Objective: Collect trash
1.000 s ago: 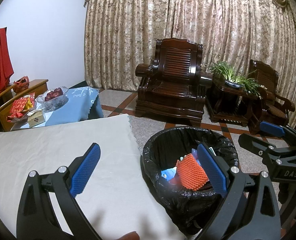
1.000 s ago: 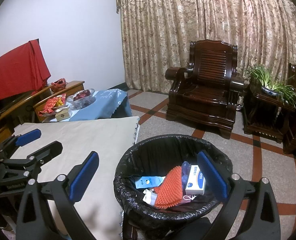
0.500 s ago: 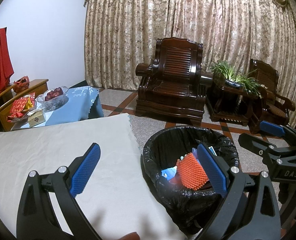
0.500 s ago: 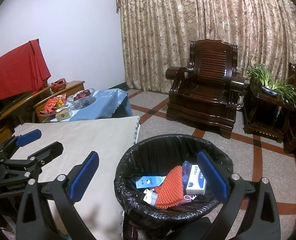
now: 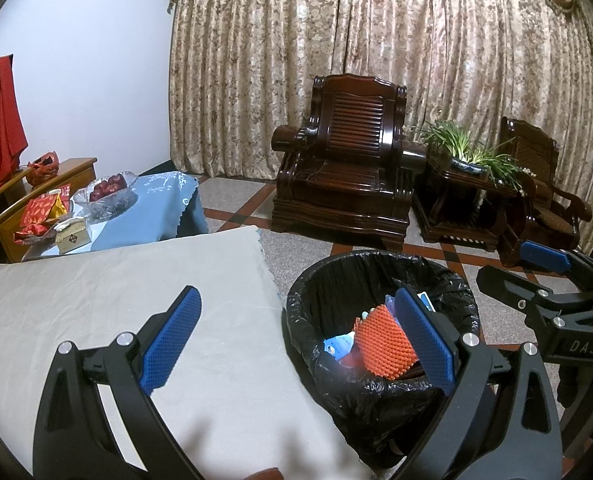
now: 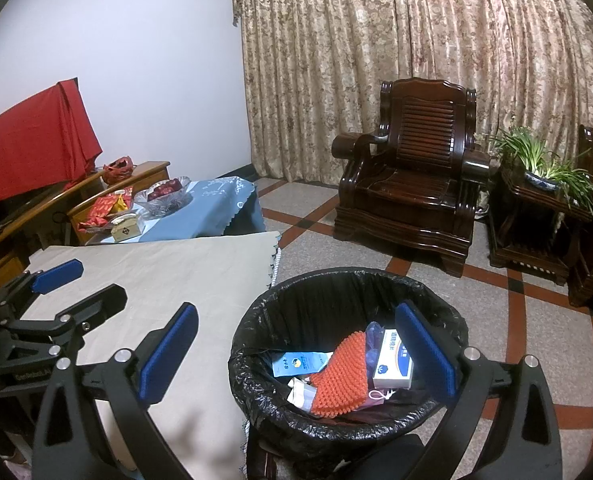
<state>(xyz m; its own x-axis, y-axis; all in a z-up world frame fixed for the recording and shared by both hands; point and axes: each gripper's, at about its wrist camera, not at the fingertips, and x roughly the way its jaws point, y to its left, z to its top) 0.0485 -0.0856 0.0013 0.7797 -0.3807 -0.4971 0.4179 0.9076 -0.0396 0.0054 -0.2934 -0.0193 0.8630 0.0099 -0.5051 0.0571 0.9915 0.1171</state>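
Observation:
A round bin with a black liner point(image 5: 316, 336) point(image 6: 252, 368) stands on the floor beside the cloth-covered table point(image 5: 96, 304) point(image 6: 168, 268). Inside lie an orange knitted piece point(image 5: 382, 342) point(image 6: 344, 376), a white and blue box point(image 6: 394, 360), a blue packet point(image 6: 298, 364) and other scraps. My left gripper point(image 5: 298, 336) hangs open and empty, straddling the table edge and the bin; it also shows at the left of the right wrist view point(image 6: 76, 286). My right gripper point(image 6: 296, 352) is open and empty above the bin's near side, and appears at the right of the left wrist view point(image 5: 524, 264).
A low table with a blue cloth point(image 6: 212, 208) holds a glass fruit bowl point(image 6: 164, 196), a small box point(image 6: 126, 228) and red packets point(image 6: 106, 210). Dark wooden armchairs point(image 6: 412, 196) and a potted plant point(image 6: 544, 168) stand before the curtain point(image 6: 416, 60). Tiled floor point(image 6: 516, 320) surrounds the bin.

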